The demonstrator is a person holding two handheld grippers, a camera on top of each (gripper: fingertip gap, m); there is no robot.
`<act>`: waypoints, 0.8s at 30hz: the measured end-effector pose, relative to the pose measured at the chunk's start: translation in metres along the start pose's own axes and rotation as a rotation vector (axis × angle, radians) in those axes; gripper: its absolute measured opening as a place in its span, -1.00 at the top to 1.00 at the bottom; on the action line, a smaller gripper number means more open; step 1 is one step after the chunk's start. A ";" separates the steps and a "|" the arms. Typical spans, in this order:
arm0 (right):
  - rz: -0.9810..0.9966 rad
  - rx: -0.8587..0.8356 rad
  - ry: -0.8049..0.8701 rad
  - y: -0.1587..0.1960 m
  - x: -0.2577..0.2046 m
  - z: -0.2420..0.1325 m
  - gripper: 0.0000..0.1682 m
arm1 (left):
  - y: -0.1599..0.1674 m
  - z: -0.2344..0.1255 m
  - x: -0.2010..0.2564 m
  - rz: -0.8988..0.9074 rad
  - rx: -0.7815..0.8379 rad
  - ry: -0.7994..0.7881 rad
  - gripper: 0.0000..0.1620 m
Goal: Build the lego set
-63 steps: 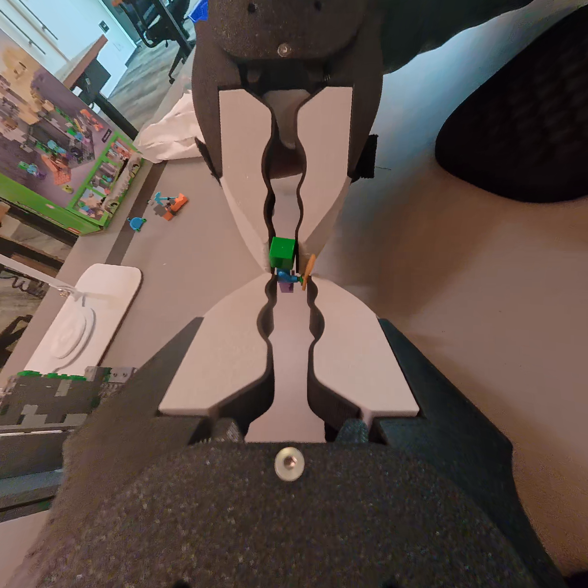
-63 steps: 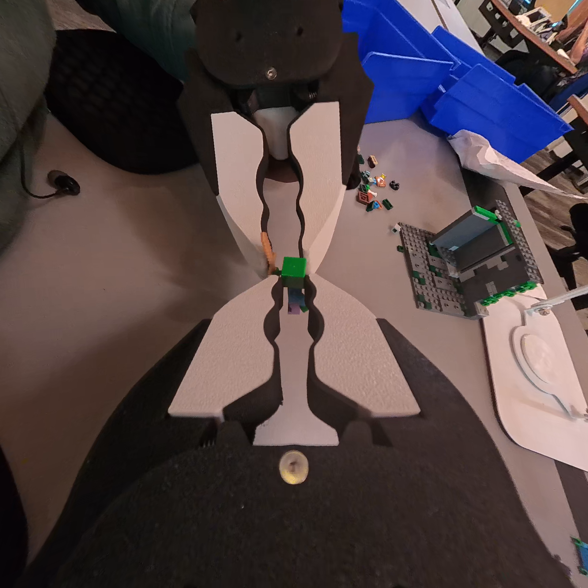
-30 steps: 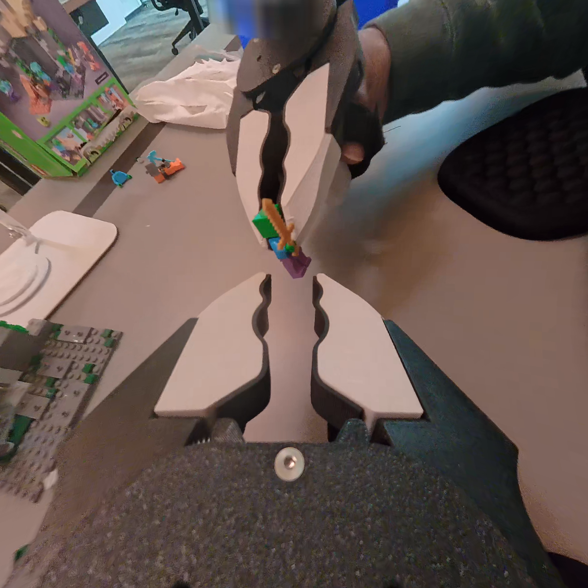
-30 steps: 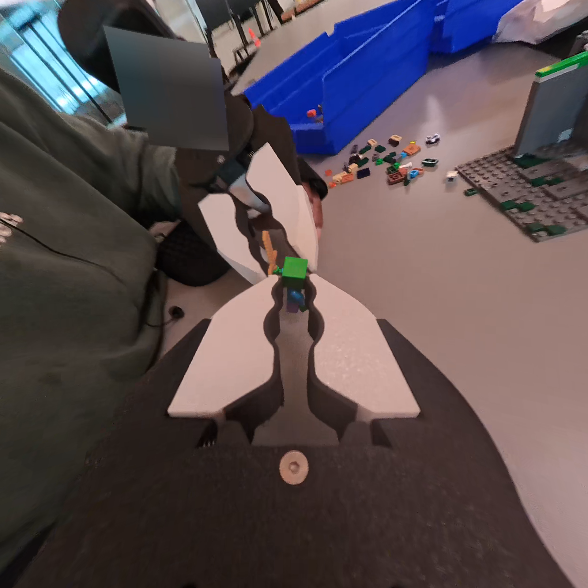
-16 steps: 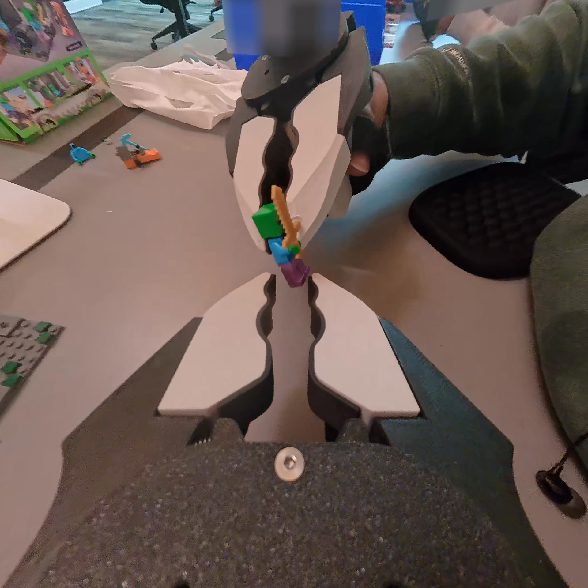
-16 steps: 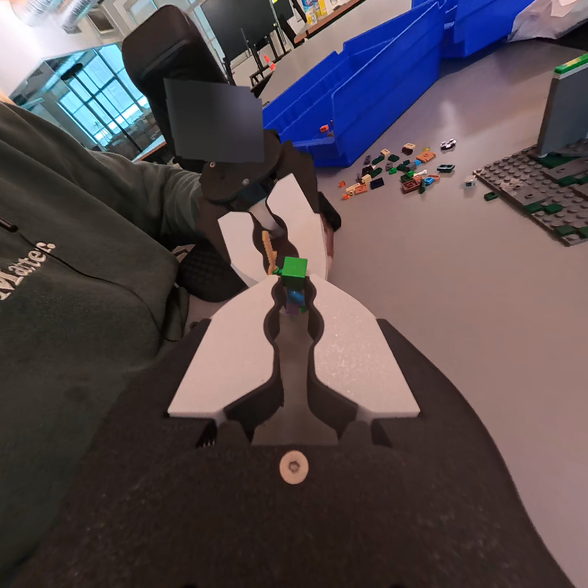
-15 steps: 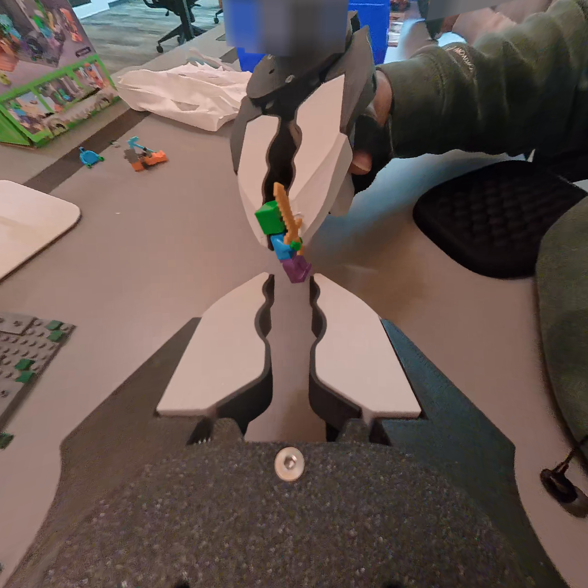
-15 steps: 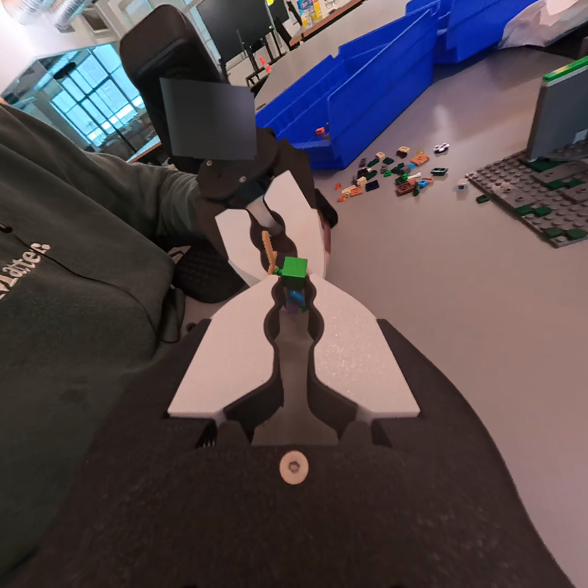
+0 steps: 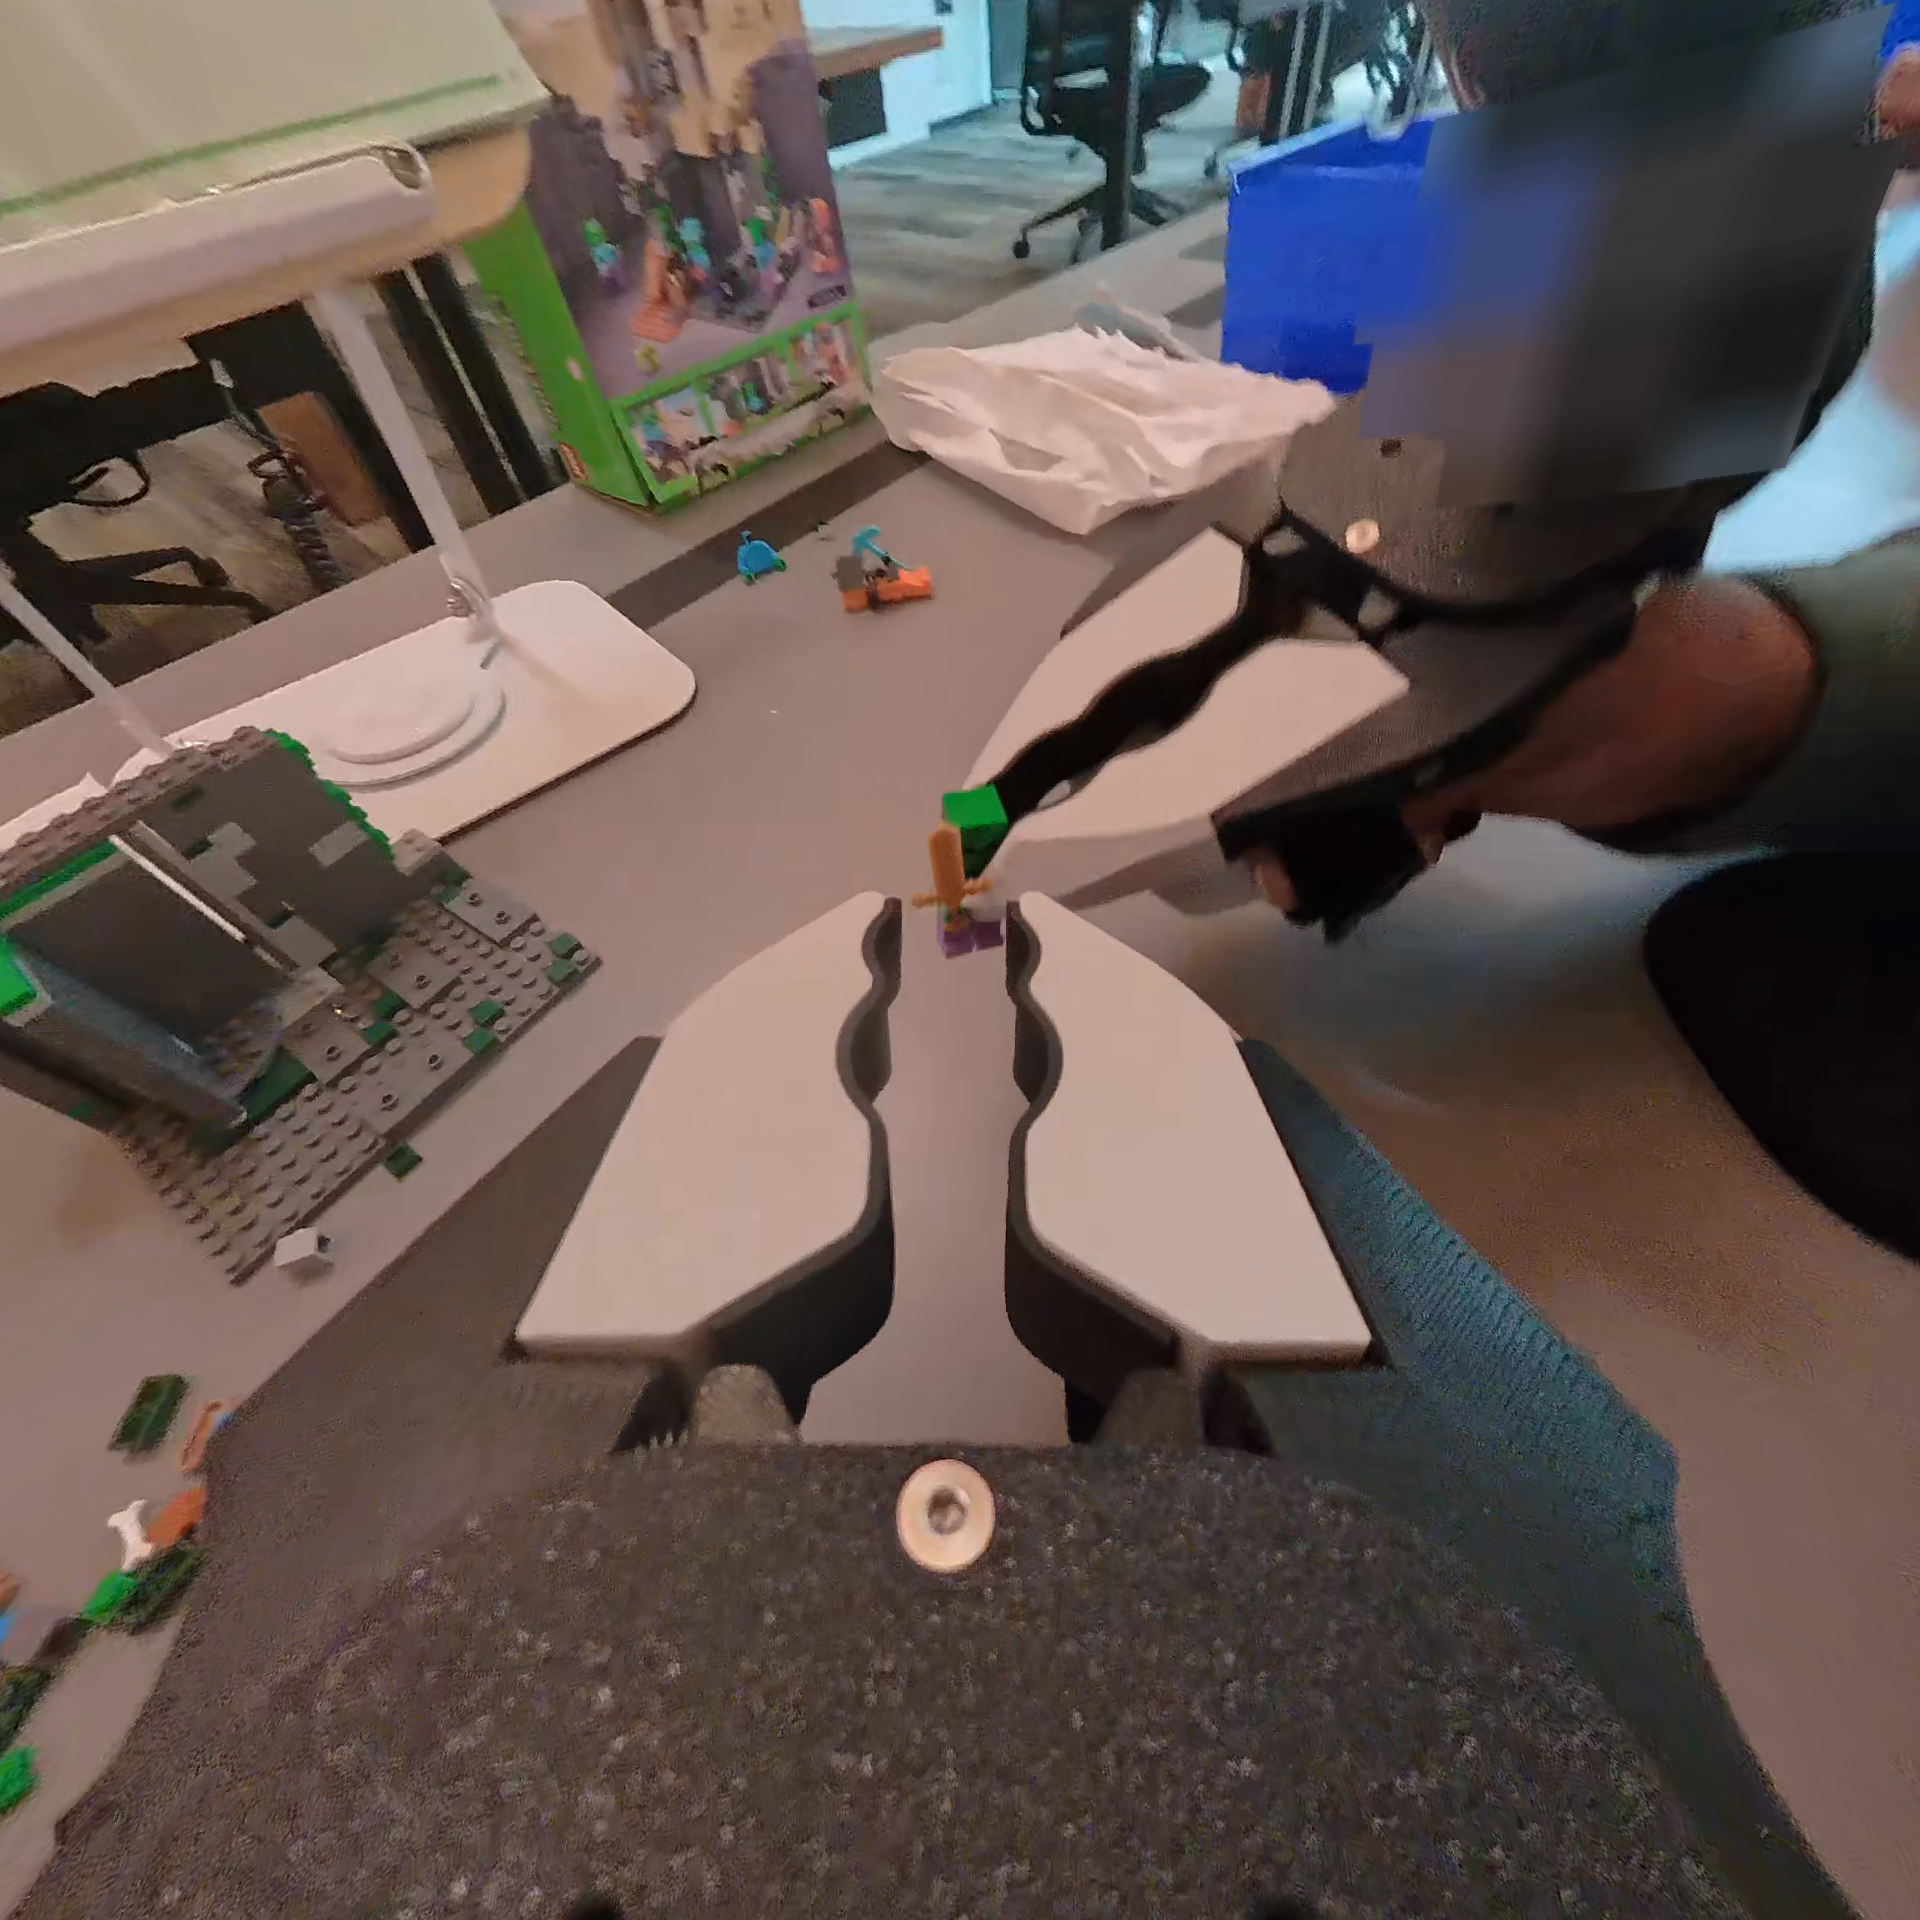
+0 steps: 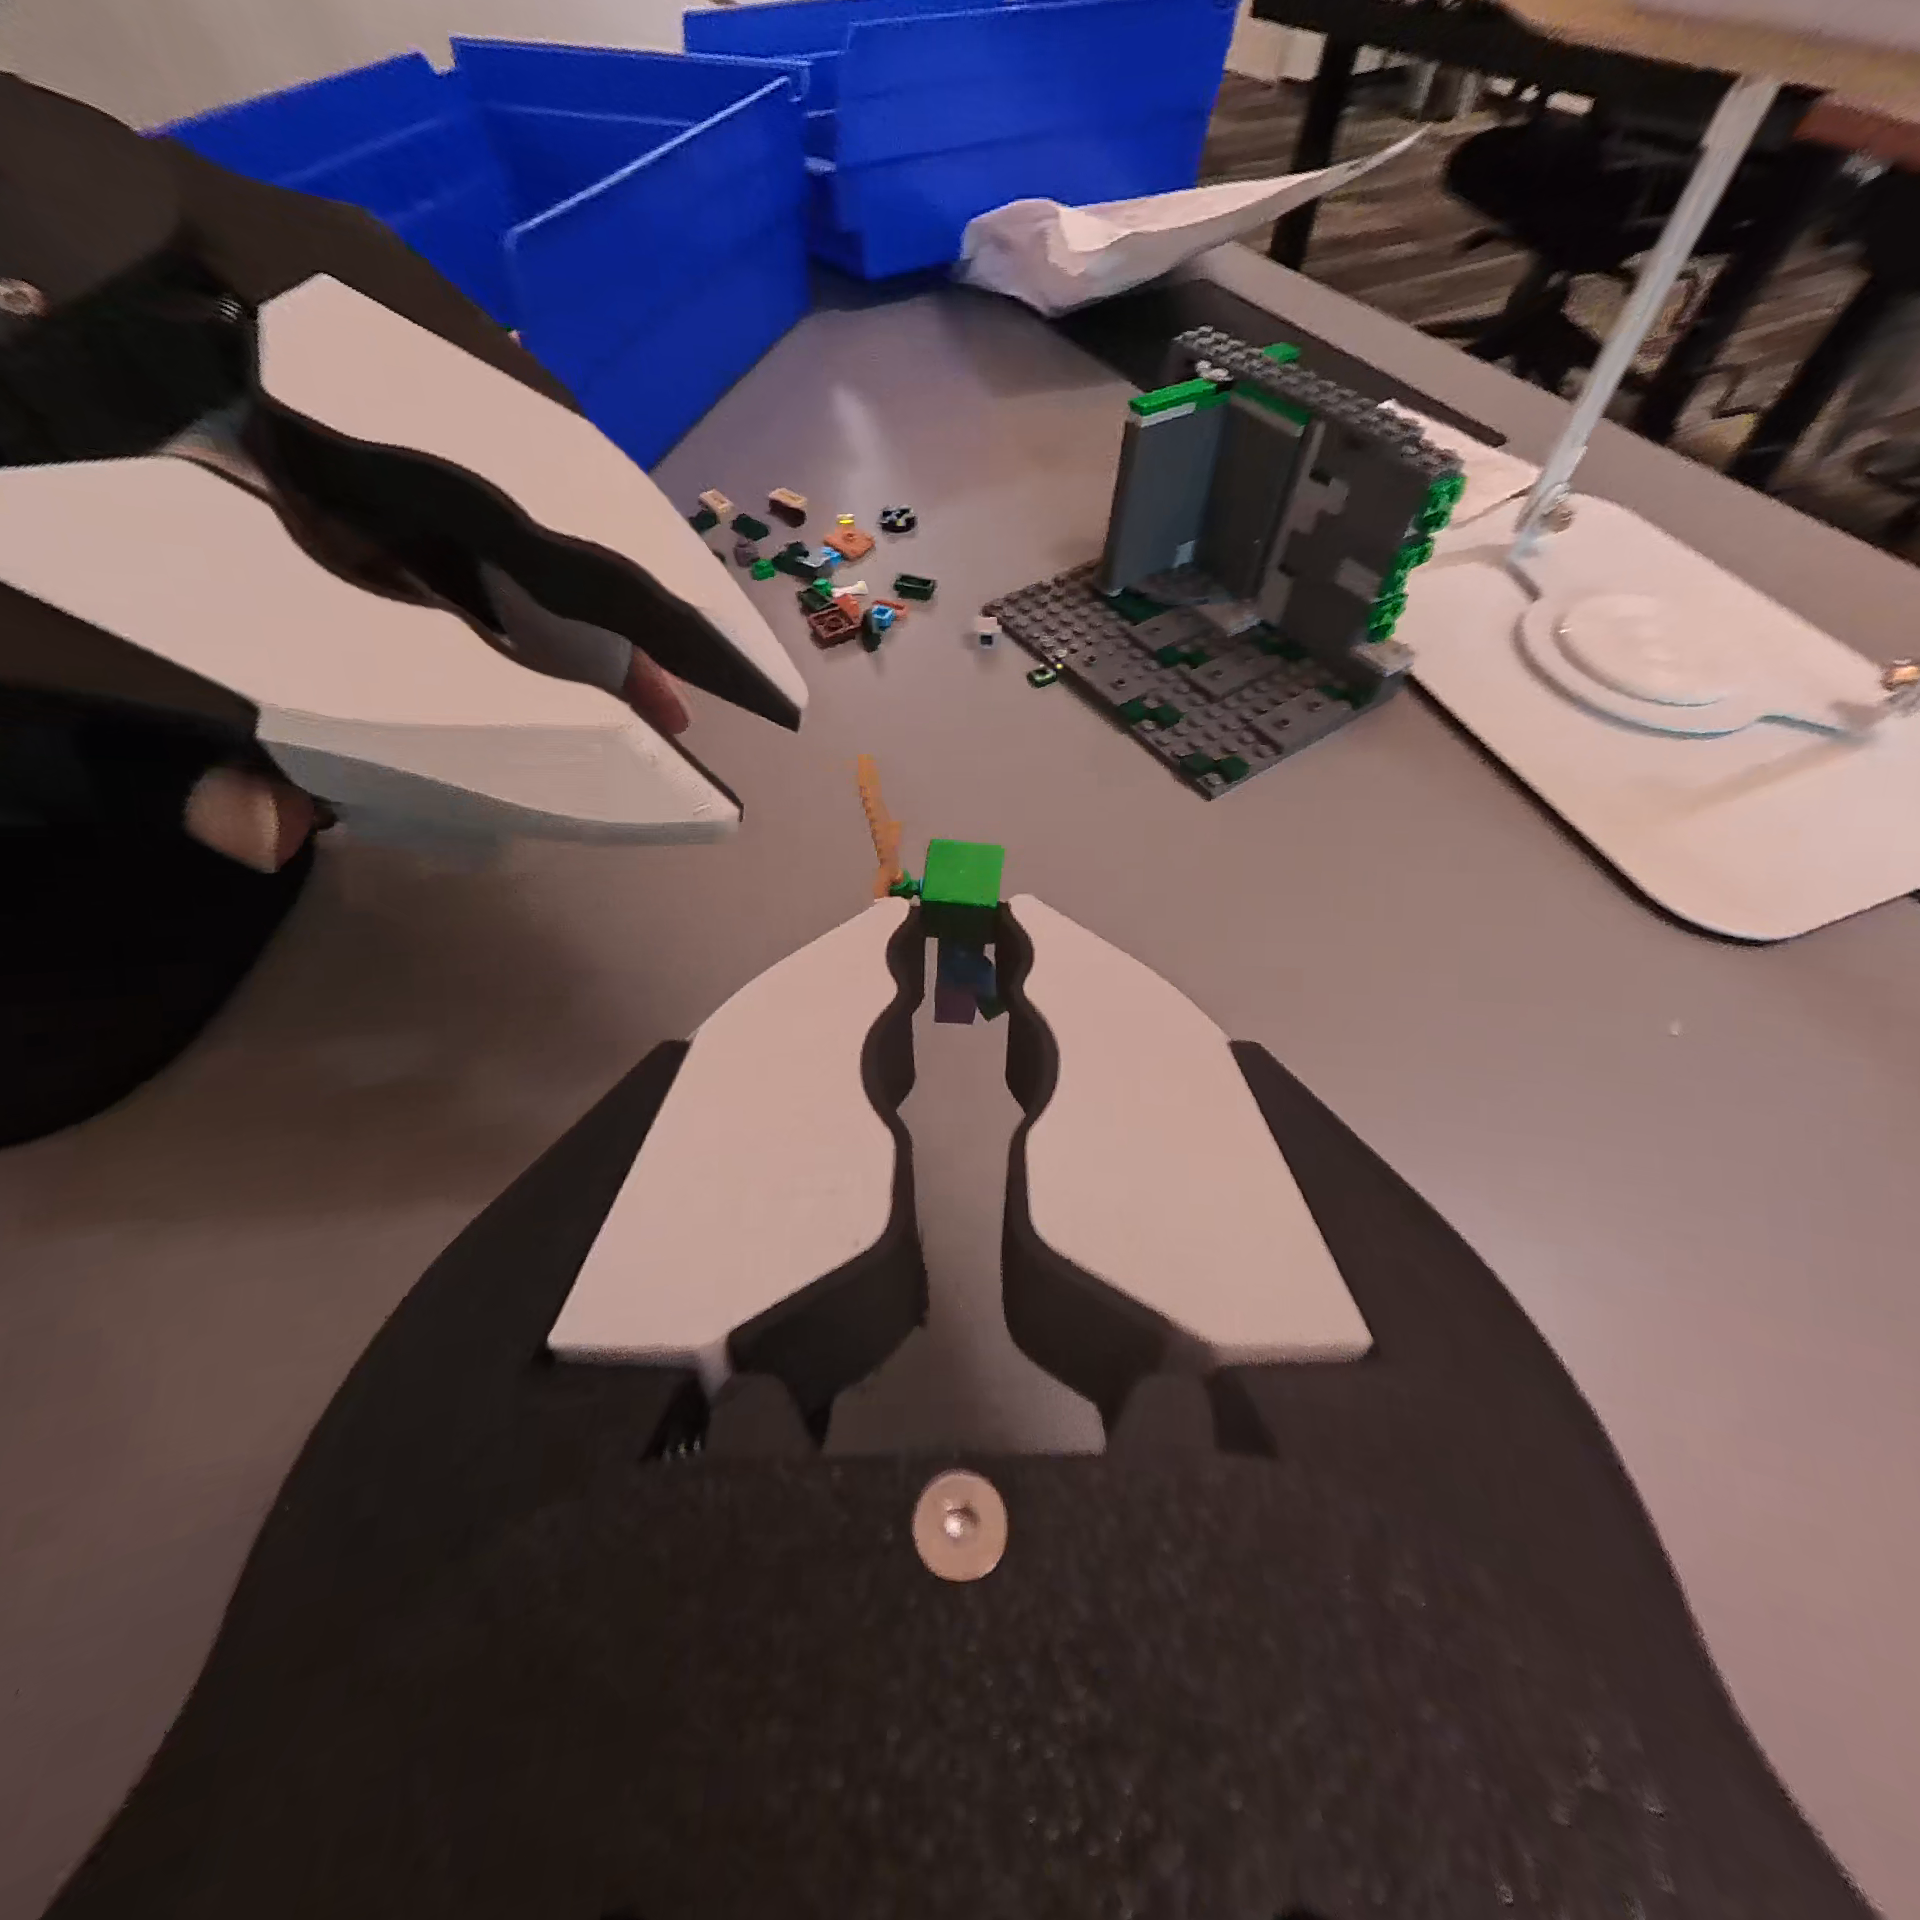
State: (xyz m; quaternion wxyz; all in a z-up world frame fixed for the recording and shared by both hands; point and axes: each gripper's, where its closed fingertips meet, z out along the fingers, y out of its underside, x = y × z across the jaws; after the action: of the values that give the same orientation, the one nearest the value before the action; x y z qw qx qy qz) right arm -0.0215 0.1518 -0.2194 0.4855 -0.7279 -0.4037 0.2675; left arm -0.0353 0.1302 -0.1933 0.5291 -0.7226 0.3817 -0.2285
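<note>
The green-headed minifigure with its orange sword is pinched at the body between the tips of the right gripper, above the grey table. The left gripper sits just beside the minifigure, its 2 fingers apart and empty. Beyond the minifigure stands the grey brick build, with loose pieces and blue bins further off.
</note>
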 end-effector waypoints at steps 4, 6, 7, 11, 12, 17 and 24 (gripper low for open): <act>-0.027 0.020 0.076 -0.003 0.000 0.004 0.86 | -0.007 0.002 -0.005 -0.072 0.039 -0.070 0.76; -0.052 0.025 0.113 -0.004 0.001 0.005 0.86 | -0.008 0.003 -0.006 -0.098 0.047 -0.091 0.76; -0.069 0.026 0.128 -0.004 0.001 0.005 0.86 | -0.008 0.003 -0.006 -0.111 0.048 -0.103 0.76; -0.144 0.027 0.171 -0.005 0.002 0.005 0.86 | -0.003 0.005 -0.010 -0.158 0.026 -0.137 0.82; -0.166 0.028 0.184 -0.005 0.003 0.005 0.86 | -0.001 0.006 -0.012 -0.171 0.016 -0.142 0.82; -0.254 0.026 0.221 -0.006 0.006 0.005 0.86 | 0.003 0.010 -0.006 -0.281 0.001 -0.082 0.86; -0.540 0.025 0.299 -0.003 0.008 0.004 0.86 | 0.012 0.014 -0.001 -0.532 -0.006 0.055 0.80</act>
State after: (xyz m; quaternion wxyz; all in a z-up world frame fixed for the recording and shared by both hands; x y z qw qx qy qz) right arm -0.0216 0.1611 -0.2182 0.6017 -0.6196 -0.5034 0.0237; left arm -0.0290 0.1379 -0.2091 0.4380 -0.7925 0.1933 -0.3778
